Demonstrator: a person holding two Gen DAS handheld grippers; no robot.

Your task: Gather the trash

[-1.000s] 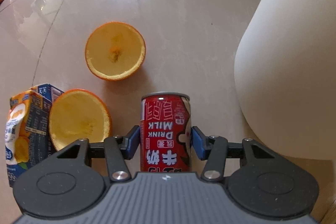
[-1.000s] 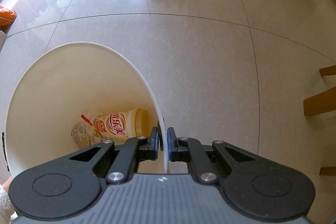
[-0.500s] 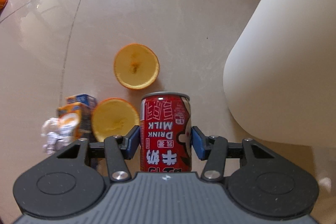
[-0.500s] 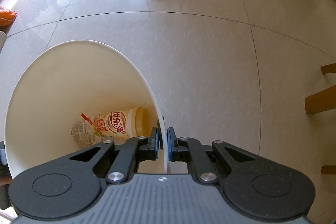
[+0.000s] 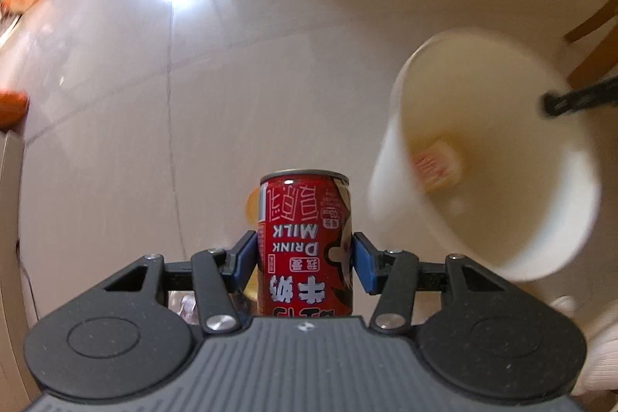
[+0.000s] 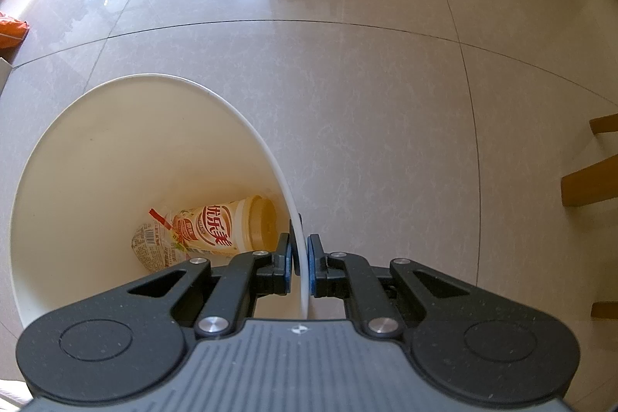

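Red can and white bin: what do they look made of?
Red can, held in the left tool: likely metal, glossy printed wall with a silvery rolled rim. White bin, its rim pinched by the right tool: probably plastic, thin smooth matte wall, seamless.

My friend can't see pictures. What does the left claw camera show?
The left claw grips a red milk drink can above a pale tiled floor. To its right, a blurred white bin stands open with a bottle inside.
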